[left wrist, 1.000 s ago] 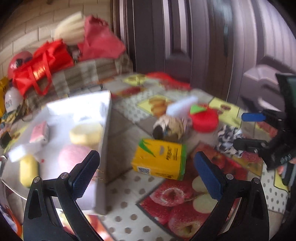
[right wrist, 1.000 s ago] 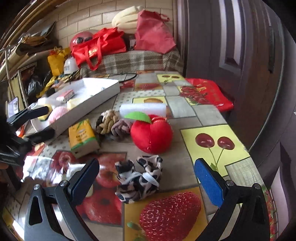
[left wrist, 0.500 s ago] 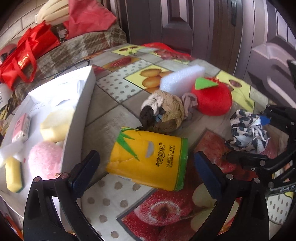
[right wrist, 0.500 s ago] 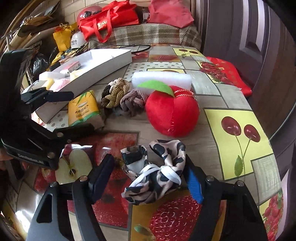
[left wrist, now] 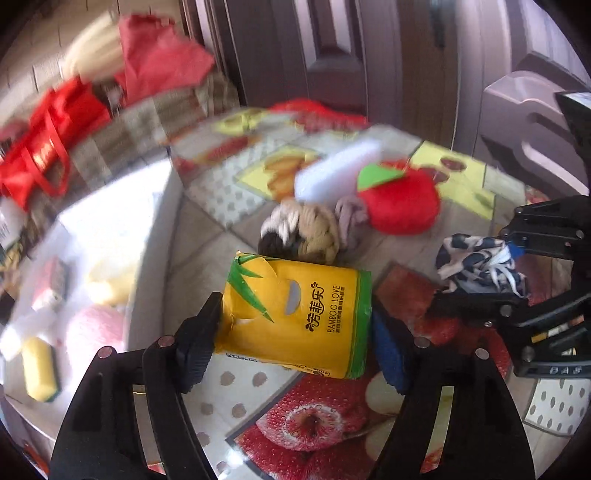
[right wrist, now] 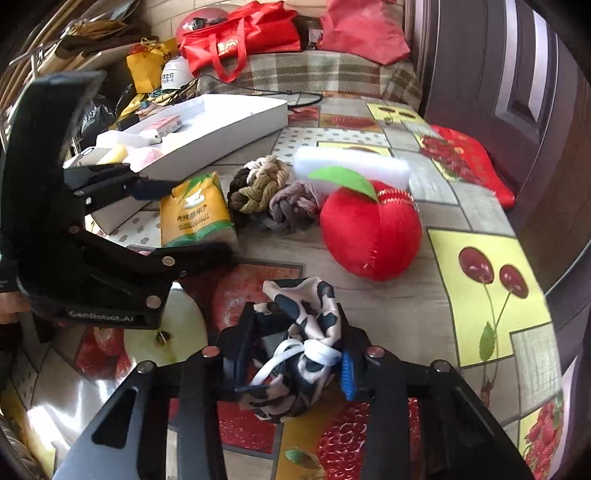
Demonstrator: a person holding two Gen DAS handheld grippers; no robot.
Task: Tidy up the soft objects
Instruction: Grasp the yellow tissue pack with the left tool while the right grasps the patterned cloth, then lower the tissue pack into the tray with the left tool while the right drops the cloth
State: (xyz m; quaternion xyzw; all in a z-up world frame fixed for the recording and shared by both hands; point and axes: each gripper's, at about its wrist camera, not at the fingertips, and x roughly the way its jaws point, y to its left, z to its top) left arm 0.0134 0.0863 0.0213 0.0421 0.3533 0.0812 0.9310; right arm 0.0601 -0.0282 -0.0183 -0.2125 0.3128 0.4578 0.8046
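My left gripper point(left wrist: 295, 328) is shut on the yellow tissue pack point(left wrist: 299, 314), one pad on each side; the pack also shows in the right wrist view point(right wrist: 194, 212). My right gripper point(right wrist: 291, 363) is shut on the black-and-white patterned scrunchie point(right wrist: 303, 332), which also shows in the left wrist view point(left wrist: 476, 262). A red plush apple point(right wrist: 369, 236), braided hair ties point(right wrist: 266, 188) and a white sponge point(right wrist: 351, 164) lie on the fruit-print tablecloth. A white tray point(right wrist: 229, 127) at the left holds several soft items.
Red bags point(right wrist: 240, 33) sit on a plaid-covered bench point(right wrist: 306, 72) behind the table. A dark door point(right wrist: 498, 74) stands at the right. A red cloth point(right wrist: 469, 158) lies at the table's right edge. Clutter and a yellow bag point(right wrist: 144, 66) lie far left.
Both grippers have closed: the left on the tissue pack, the right on the patterned scrunchie. The left gripper moved forward to the pack.
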